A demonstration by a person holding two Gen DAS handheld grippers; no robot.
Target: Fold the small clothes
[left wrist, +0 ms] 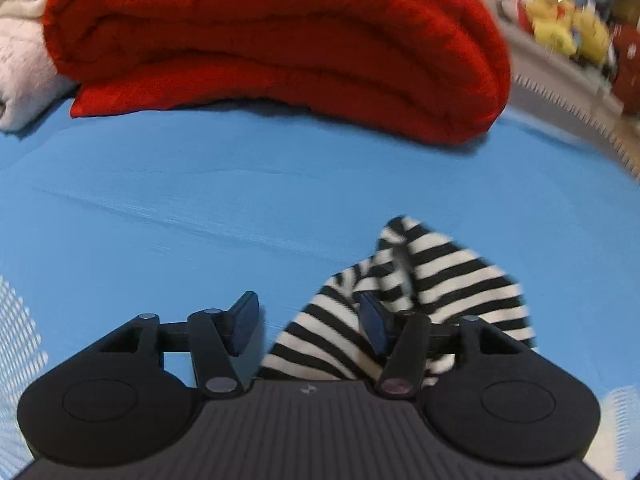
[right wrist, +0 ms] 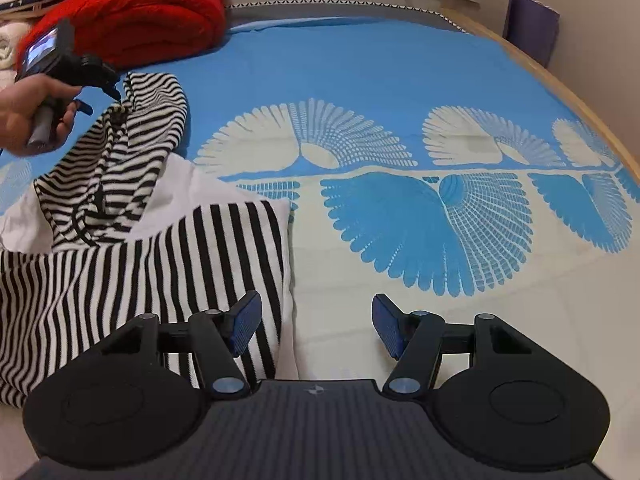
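A black-and-white fine-striped garment (left wrist: 432, 280) lies bunched on the blue bedspread (left wrist: 160, 200). Its cloth is draped around the right finger of my left gripper (left wrist: 308, 320). The jaws stand apart and the left pad touches nothing. In the right wrist view the same garment (right wrist: 132, 152) rises in a peak toward the left gripper (right wrist: 114, 90), which a hand holds. A folded garment with wider stripes (right wrist: 140, 280) lies on a white cloth (right wrist: 188, 184). My right gripper (right wrist: 316, 326) is open, with its left finger over that garment's edge and nothing between the pads.
A thick folded red blanket (left wrist: 280, 40) lies at the far side, with a beige blanket (left wrist: 20, 60) to its left. Yellow soft toys (left wrist: 560, 28) sit on a shelf behind it. The bed's wooden edge (right wrist: 560, 92) runs along the right, and a purple board (right wrist: 528, 24) leans on the wall.
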